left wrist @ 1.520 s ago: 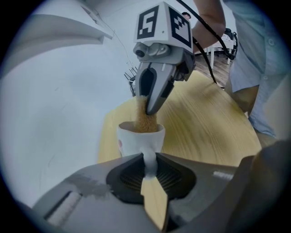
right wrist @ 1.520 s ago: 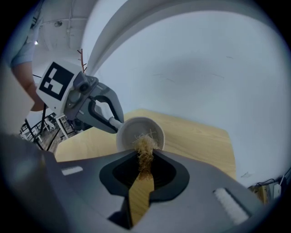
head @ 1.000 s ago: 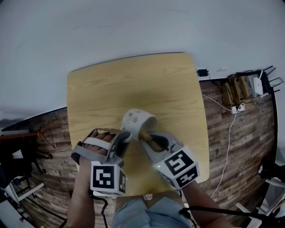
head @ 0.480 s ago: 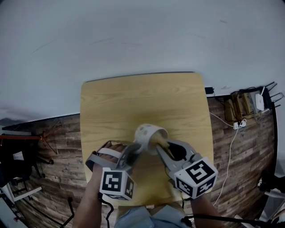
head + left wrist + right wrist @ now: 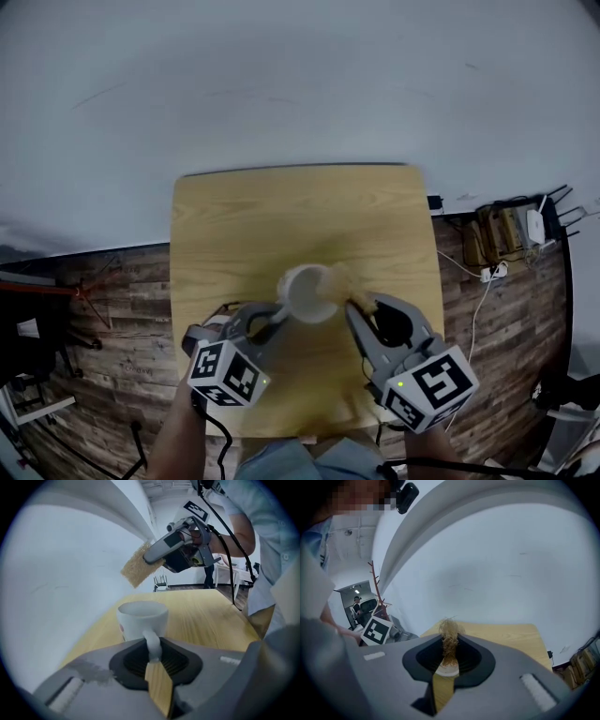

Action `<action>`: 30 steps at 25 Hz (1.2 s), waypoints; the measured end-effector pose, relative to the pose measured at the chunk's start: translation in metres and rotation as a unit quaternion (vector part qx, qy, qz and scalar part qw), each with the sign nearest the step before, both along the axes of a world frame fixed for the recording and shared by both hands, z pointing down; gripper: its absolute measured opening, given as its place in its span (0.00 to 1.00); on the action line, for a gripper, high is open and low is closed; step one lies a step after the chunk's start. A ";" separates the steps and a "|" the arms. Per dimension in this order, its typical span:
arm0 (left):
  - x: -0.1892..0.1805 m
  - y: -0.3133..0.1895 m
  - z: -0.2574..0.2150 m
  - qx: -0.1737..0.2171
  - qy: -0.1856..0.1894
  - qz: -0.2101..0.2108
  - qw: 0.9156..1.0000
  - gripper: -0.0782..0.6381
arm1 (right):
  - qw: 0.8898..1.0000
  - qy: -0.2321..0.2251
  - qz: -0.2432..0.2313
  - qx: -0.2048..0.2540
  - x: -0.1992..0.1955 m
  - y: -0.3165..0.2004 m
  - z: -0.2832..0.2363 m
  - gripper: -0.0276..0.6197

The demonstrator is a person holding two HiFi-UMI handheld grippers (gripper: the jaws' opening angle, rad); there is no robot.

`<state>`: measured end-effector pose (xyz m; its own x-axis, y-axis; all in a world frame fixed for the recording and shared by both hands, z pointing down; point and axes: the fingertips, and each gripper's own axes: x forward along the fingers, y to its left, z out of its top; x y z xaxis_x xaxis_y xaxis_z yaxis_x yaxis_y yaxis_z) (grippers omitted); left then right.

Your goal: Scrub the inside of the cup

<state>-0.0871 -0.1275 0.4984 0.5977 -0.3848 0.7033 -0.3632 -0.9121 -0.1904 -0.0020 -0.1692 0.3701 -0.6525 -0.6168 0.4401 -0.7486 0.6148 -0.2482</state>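
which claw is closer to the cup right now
Left. The left claw is shut on the handle of the cup. The right claw holds a scrub pad in the air above the cup, clear of it.

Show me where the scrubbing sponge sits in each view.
Head view: sponge just right of the cup, centre.
Left gripper view: upper middle, above the cup.
Right gripper view: centre, clamped between the jaws.
Shared landmark: the wooden table.
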 end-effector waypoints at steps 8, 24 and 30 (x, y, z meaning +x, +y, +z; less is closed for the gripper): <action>-0.016 0.006 0.017 -0.067 0.084 -0.058 0.992 0.22 | 1.000 0.008 0.011 0.005 -0.008 0.011 0.000 0.14; -0.065 0.030 -0.005 -0.068 0.091 -0.092 0.989 0.24 | 0.998 0.002 0.042 0.038 -0.017 0.022 -0.021 0.14; -0.079 0.025 -0.095 0.009 0.158 -0.198 0.967 0.23 | 0.997 -0.014 0.004 0.070 -0.022 0.042 -0.043 0.14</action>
